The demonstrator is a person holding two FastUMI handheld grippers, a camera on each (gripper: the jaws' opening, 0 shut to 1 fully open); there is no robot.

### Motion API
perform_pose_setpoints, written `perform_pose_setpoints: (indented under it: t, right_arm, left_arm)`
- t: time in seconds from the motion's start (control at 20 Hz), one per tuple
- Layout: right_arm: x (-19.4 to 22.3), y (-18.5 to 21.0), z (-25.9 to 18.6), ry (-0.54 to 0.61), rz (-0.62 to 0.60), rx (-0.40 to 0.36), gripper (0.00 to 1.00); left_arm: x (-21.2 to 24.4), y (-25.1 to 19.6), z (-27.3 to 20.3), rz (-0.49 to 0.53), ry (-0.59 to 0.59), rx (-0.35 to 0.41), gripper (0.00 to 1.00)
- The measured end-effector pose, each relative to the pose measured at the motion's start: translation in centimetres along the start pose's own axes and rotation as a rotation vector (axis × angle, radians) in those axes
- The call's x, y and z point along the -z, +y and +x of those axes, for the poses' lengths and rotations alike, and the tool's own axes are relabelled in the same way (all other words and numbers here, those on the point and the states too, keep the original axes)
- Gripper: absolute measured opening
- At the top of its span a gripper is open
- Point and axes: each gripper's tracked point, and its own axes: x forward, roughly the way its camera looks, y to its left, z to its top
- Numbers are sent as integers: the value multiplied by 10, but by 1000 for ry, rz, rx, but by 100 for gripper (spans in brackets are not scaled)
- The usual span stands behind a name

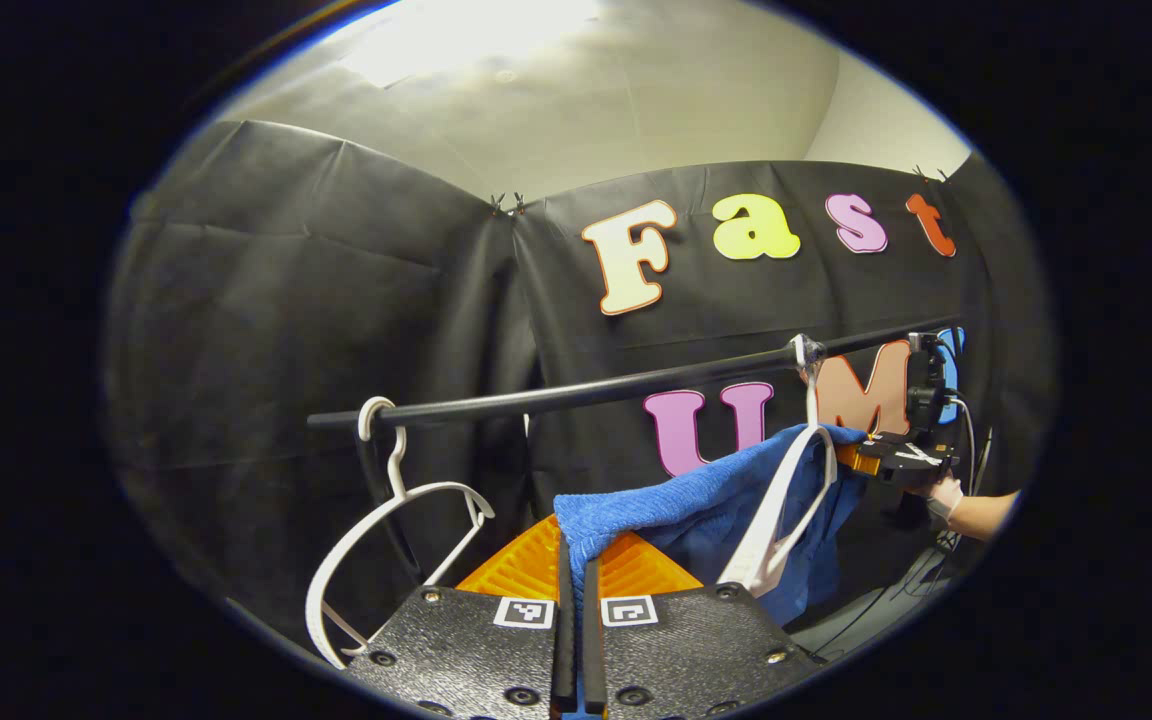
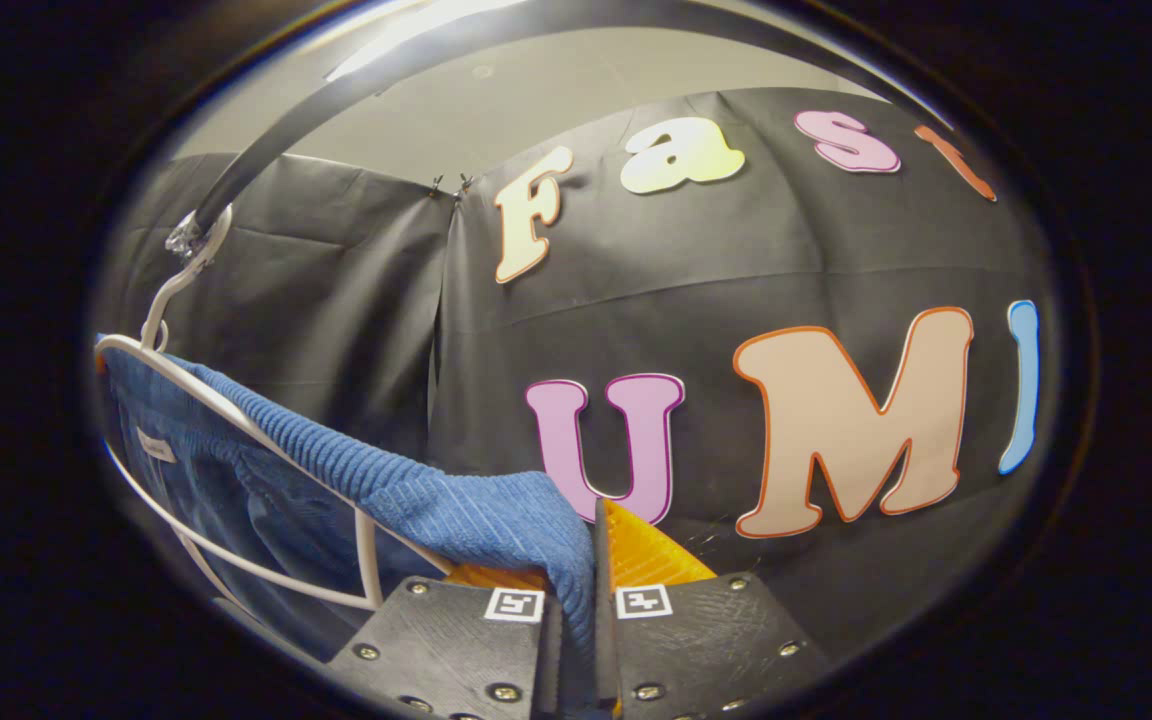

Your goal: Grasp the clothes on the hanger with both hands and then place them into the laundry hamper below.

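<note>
A black rail (image 1: 576, 392) runs across the booth in front of the wall, and all places here are told from this rail. In the right gripper view the rail (image 2: 356, 85) curves over the top of the picture.

The blue garment (image 1: 696, 500) hangs below the rail, under its right part. It is a ribbed blue cloth and it lies over a white hanger (image 1: 781, 510), whose hook sits on the rail. In the right gripper view the same garment (image 2: 416, 490) stretches from the hanger (image 2: 236, 420) down to the fingers at the bottom, and a small pale label shows on its inner side.

A second white hanger (image 1: 391, 520) hangs near the left end of the rail and carries no cloth.

The left gripper (image 1: 576, 580) is below the rail, near its middle. Its two fingers are closed together on one corner of the garment, and the cloth comes out between them.

The right gripper (image 2: 581, 590) is also closed on the garment, and an edge of blue cloth is pinched between its two fingers. In the left gripper view this gripper (image 1: 861, 455) is under the right end of the rail, touching the far end of the garment, and a hand (image 1: 946, 495) holds it from behind.
</note>
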Motion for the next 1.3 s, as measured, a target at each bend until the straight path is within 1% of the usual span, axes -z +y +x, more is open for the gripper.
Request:
perform_pose_setpoints:
  t: [0.25, 0.55, 0.7, 0.75, 0.8, 0.85, 0.9, 0.95, 1.3]
  right_arm:
    - [2, -8, 5, 9, 14, 13, 12]
    - [9, -13, 7, 29, 9, 30, 12]
    - [18, -19, 10, 50, 4, 45, 12]
    - [23, -21, 10, 61, -2, 51, 10]
    - [27, -24, 9, 72, -7, 57, 12]
    - [30, -26, 8, 78, -11, 62, 12]
    - [33, -27, 7, 87, -13, 67, 10]
    - [38, -28, 5, 95, -14, 72, 12]
    - [54, -32, -17, 132, -29, 92, 12]
  left_arm:
    - [26, -5, 8, 0, -25, 13, 3]
    - [55, -16, 6, -107, -24, 27, 3]
    - [71, -25, 1, -135, 1, 24, 3]
    - [77, -29, 1, -143, 11, 24, 3]
    - [80, -33, 0, -150, 18, 22, 3]
    - [85, -34, -2, -155, 25, 20, 3]
    - [89, -36, -4, -159, 32, 17, 3]
    - [93, -38, -5, -165, 38, 14, 3]
    - [109, -48, -16, -179, 69, -5, 3]
